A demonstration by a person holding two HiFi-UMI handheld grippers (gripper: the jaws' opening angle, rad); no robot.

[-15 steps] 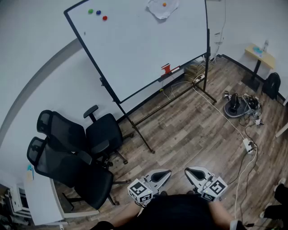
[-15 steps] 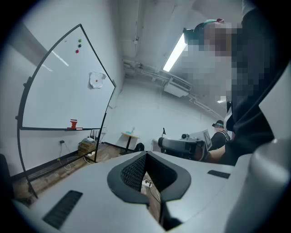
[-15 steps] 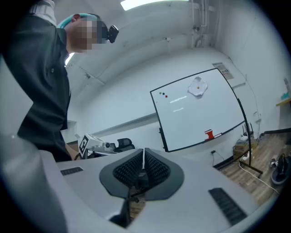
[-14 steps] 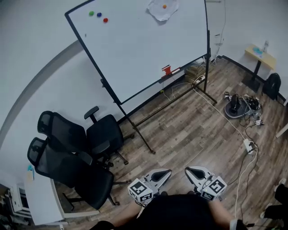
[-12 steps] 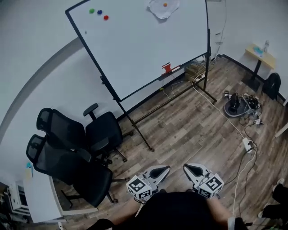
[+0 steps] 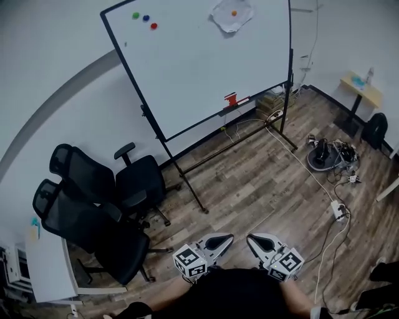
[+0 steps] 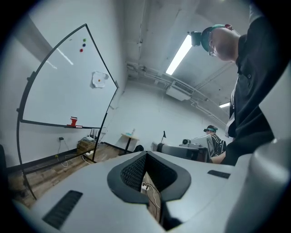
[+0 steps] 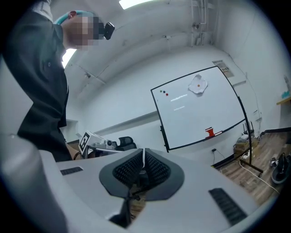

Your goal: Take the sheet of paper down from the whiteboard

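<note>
Both claws are closed and empty. In the head view the left claw (image 6: 224,239) and the right claw (image 6: 254,240) sit side by side close to the person's body, pointing level and forward over the wooden floor (image 6: 262,180). The sheet of paper (image 6: 232,15) is far ahead of them and well above, pinned near the top right of the whiteboard (image 6: 199,68) by an orange magnet (image 6: 234,12). It looks crumpled and about as wide as it is tall, so no long axis stands out. It lies roughly in line with the gap between the two claws, so neither hand looks clearly nearer.

From the left gripper view, the jaws meet with nothing between them, and the sheet shows high and to the left of the claw, well apart.

From the right gripper view, the jaws are likewise together and bare, with the sheet high and to the right. I judge the coming move needs a walk forward and a high reach.
</note>
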